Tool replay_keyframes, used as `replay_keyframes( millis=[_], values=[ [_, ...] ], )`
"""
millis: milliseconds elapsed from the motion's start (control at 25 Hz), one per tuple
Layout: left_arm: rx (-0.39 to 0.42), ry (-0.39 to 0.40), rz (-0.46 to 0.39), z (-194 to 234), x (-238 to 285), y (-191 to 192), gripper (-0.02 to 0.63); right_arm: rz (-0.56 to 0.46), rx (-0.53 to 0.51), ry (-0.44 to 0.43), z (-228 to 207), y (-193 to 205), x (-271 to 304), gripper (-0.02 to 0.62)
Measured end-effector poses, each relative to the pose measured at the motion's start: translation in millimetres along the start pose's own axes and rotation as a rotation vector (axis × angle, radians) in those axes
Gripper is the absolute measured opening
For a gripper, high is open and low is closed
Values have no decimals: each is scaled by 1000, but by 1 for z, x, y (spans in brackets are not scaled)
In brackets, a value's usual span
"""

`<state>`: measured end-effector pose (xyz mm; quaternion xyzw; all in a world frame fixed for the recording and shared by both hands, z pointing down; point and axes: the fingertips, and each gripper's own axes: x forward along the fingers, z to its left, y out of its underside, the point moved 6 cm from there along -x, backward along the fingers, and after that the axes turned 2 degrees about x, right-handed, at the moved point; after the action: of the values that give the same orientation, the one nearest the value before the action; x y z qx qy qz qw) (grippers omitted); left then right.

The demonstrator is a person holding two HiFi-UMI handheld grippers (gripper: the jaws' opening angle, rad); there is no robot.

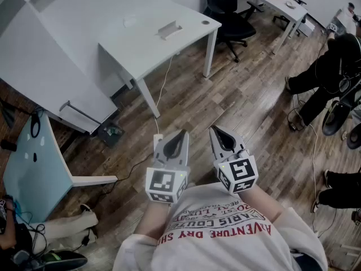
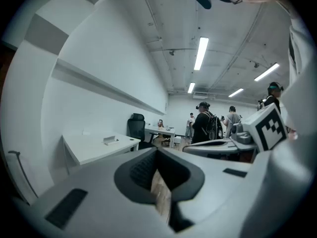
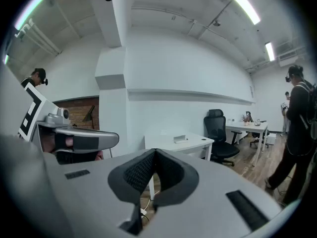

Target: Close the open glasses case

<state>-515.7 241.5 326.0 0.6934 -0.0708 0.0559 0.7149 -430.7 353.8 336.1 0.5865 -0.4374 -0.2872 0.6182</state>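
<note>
Case (image 1: pixel 169 29) (maybe that small thing on the desk (image 1: pixel 135 47)) is far off. Left gripper (image 1: pixel 180 135) and right gripper (image 1: pixel 216 132) are squeezed together, empty; like that, they could knock it.

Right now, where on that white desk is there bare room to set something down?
The white desk is bare along its near edge. The case lies mid-desk; a small disc sits at the corner by the black chair.

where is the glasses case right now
In the head view, what looks like the open glasses case lies on the white desk, toward its right end near the black office chair, well away from the left gripper and right gripper.
</note>
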Motion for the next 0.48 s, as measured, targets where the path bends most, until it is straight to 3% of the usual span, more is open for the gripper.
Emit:
replay_keyframes(
  millis=[480],
  values=[
    [-46, -4, 19, 19, 3, 9, -3, 26, 24, 11, 3, 9, 11, 12]
  ],
)
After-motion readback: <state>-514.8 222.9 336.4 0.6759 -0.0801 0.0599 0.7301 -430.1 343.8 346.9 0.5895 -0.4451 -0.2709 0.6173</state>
